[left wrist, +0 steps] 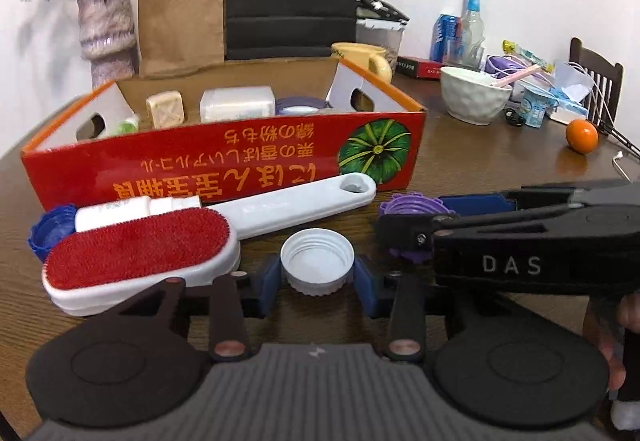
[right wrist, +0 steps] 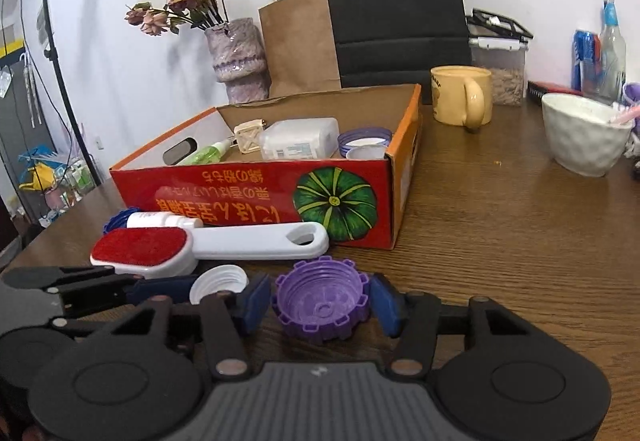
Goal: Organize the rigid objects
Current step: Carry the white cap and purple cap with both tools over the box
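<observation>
two light, stiff caps are bracketed on the table, at 6 o'clock of the red box: the white cap by the left gripper, the purple cap by the right gripper. both grippers are narrowly open; the ribbed sides should be pinched.

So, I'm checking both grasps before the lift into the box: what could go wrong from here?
1. The white cap sits between the left gripper's jaws with small gaps either side; lifting before they close would leave it behind.
2. The purple cap is toothed, so the right gripper's pads may catch only the teeth and let it slip.
3. The brush lies close to the left jaws; a sideways swing might knock it.
</observation>
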The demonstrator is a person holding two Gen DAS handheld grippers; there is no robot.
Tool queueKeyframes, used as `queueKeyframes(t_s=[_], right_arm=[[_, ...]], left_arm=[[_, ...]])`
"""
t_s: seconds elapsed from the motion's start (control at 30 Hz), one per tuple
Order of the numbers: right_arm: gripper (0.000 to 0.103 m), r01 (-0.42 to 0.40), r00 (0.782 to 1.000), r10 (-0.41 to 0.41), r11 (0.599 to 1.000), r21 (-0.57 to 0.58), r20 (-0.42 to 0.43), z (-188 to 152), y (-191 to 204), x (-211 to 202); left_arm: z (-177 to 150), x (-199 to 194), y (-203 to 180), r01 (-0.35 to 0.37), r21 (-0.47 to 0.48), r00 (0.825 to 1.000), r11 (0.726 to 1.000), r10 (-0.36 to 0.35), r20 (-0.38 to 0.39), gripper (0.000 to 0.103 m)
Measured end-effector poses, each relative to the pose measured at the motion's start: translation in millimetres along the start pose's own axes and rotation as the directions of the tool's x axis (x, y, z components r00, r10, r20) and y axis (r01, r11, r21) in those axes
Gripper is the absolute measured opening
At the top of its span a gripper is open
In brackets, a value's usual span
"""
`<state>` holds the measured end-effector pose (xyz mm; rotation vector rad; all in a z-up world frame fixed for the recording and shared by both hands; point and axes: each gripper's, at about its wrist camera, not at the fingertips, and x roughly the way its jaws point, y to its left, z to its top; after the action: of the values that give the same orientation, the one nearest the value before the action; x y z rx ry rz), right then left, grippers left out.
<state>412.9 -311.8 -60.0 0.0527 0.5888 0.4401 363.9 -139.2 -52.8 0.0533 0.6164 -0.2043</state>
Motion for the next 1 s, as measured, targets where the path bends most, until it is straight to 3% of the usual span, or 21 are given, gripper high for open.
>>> queueKeyframes(t_s=[0.17, 0.53, 0.8, 0.9, 1.0], right_arm=[[0.054, 0.035, 0.997, -0.034, 0.999, -0.014, 0.063, -8.5, 15.5, -41.4], [0.054, 0.053, 0.986, -0.051, 0.999, -0.008, 0.157, -55.8, 72.7, -137.9], [0.054, 0.023, 0.978, -0.016, 0.999, -0.031, 0.206, -48.6, 92.0, -161.6], [0.054, 0.017, 0.973, -0.007, 0.999, -0.041, 0.229, -29.0, 88.0, -158.3], [0.054, 0.019, 0.973, -0.004, 0.998, -0.063, 0.232, 1.7, 78.6, -142.7]], left_arm=[[-11.8, -45.8, -0.1, 0.013, 0.023, 0.997, 1.0, -0.015, 0.071, 0.04], [-40.6, -159.7, 48.3, -0.099, -0.107, 0.976, 0.989, 0.118, 0.182, 0.04], [-30.7, -187.0, 57.5, -0.051, -0.109, 0.964, 0.993, 0.077, 0.256, 0.04], [-9.6, -178.8, 66.0, 0.014, -0.119, 0.963, 0.993, 0.018, 0.269, 0.04], [19.8, -159.3, 73.0, 0.031, -0.106, 0.963, 0.994, -0.001, 0.271, 0.04]])
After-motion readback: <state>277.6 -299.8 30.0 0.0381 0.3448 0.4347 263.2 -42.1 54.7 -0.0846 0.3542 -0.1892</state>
